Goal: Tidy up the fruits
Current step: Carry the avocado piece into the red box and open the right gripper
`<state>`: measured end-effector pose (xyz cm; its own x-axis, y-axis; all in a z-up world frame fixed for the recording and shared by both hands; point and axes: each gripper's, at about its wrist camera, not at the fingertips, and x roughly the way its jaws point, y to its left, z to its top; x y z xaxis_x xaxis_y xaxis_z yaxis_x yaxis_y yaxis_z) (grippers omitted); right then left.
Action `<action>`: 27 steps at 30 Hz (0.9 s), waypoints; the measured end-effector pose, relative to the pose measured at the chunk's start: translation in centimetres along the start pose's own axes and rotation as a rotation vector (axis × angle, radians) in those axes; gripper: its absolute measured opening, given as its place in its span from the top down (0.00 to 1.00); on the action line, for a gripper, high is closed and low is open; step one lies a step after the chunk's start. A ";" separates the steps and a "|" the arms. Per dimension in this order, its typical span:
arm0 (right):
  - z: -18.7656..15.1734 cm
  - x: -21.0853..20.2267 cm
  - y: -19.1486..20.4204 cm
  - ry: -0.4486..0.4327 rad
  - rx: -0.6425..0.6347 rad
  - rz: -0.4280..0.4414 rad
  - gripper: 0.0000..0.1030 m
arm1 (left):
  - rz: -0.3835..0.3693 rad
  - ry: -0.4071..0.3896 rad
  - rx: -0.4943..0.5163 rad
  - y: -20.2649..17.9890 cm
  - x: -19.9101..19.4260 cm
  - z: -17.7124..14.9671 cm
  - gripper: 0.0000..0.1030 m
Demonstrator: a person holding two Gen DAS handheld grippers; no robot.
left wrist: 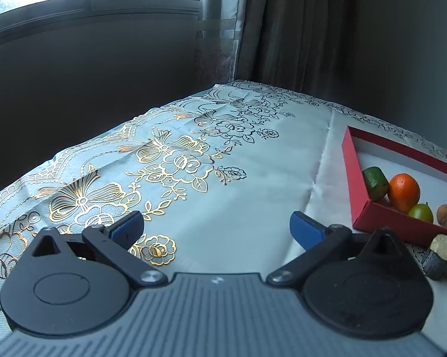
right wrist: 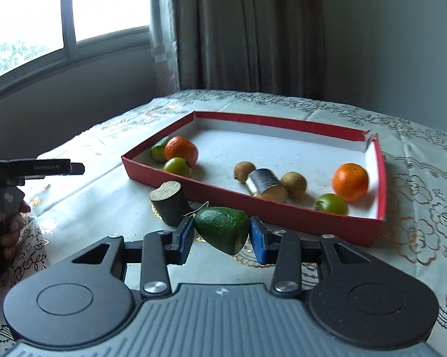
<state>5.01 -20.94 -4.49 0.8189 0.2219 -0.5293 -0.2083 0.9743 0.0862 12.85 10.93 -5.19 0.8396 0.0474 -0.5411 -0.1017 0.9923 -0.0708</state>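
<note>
My right gripper (right wrist: 220,238) is shut on a dark green avocado half (right wrist: 222,229), with both blue pads pressed to its sides. It is just in front of the near wall of the red tray (right wrist: 253,205). Inside the tray lie two oranges (right wrist: 350,182), two green round fruits (right wrist: 332,203), brown kiwis (right wrist: 294,184), a green piece (right wrist: 159,150) and a dark-skinned cut piece (right wrist: 263,182). My left gripper (left wrist: 216,227) stands open over the bare cloth, left of the tray (left wrist: 381,223), with nothing between its fingers.
A dark-barked cut piece (right wrist: 169,202) stands on the cloth outside the tray, left of the avocado; it is also seen in the left wrist view (left wrist: 440,255). A hand (right wrist: 12,223) holds the left gripper (right wrist: 74,168). The flowered tablecloth (left wrist: 163,154) ends at the wall and curtain.
</note>
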 end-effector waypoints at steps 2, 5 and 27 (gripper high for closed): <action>-0.1 -0.5 -0.3 -0.003 0.014 -0.001 0.62 | -0.002 -0.004 0.004 -0.1 -0.1 0.0 0.00; 0.3 -1.0 -0.8 -0.004 0.009 -0.011 0.62 | -0.005 -0.001 0.005 -0.1 0.0 0.0 0.00; 7.7 10.6 -6.0 0.067 0.016 -0.225 0.62 | 0.001 0.002 0.018 -0.2 0.0 0.0 0.00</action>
<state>19.09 -24.15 -4.13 0.8063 -0.0038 -0.5915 -0.0155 0.9995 -0.0276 12.85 10.76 -5.20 0.8386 0.0487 -0.5426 -0.0932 0.9941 -0.0548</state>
